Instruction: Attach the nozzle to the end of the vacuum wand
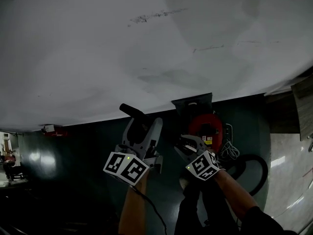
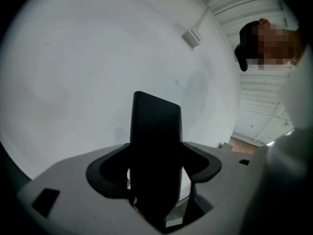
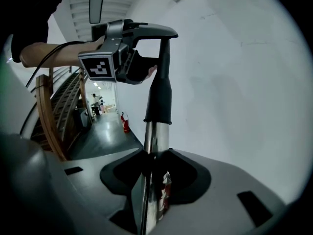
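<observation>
- left gripper [image 2: 157, 187] fingers clamped on the black crevice nozzle [image 2: 156, 136]
- right gripper [image 3: 155, 182] fingers pinching the chrome wand [image 3: 154, 148]
- nozzle collar sits on the wand tip, both axes in line

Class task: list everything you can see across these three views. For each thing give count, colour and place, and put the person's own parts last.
nozzle: one, black, between the left gripper's jaws, sitting on the end of the wand
wand: one, shiny silver, between the right gripper's jaws
vacuum cleaner: one, red and black, on the floor beyond the right gripper
hose: one, black, looped on the floor to the right of the vacuum cleaner
wall: one, white, filling the upper part of the head view
floor: one, dark green, glossy, below the wall
left gripper: one, grey, shut on the nozzle
right gripper: one, grey, shut on the wand
forearms: two, bare, behind the grippers
</observation>
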`<state>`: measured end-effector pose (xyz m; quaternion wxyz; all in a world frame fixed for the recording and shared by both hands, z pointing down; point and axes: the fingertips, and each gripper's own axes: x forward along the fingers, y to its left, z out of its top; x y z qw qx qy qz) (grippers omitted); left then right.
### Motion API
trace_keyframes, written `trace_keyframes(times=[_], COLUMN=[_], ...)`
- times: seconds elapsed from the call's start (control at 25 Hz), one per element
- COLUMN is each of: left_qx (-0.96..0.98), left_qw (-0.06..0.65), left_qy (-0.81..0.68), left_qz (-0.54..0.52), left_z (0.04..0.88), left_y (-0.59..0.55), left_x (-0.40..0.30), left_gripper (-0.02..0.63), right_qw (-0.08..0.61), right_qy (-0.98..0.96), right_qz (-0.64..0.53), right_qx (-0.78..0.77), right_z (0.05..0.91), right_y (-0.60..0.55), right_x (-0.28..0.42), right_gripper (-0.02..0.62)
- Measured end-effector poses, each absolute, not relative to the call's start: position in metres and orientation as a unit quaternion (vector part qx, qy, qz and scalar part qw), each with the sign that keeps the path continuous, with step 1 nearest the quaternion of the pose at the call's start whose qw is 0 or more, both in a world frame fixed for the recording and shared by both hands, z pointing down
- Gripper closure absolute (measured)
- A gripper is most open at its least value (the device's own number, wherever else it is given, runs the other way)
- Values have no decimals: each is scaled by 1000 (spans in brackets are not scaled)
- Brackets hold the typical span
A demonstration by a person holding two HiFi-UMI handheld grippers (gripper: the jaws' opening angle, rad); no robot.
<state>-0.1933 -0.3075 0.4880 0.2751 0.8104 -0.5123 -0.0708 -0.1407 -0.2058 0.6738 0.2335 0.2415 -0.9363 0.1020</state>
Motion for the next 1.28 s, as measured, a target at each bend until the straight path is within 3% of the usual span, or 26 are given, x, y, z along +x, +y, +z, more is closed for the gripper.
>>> trace_keyframes(times=[0.16,0.4,0.56,1.28], left_qx=[793,800,778,770], left_qw=[312,297,339,322], left_qy=[-516,-514,-516,-535], left_qz=[-91,-83,-118,-130], left_z=[504,501,514,509], left_y=[-304,-286,-300,-283], left_x=[-205,-195,-210,-210], left_gripper=[284,279,281,279], right_qw=[241,249,246,240], right_qy=[-936,-932,-936,-935], right_qz=[108,111,99,106], right_qx=[234,239,230,239], right_z=[682,688,683,683], right_y=[-196,-201,-188,-197], right_x=[-142,-139,-143,-138], right_gripper=[435,436,434,436])
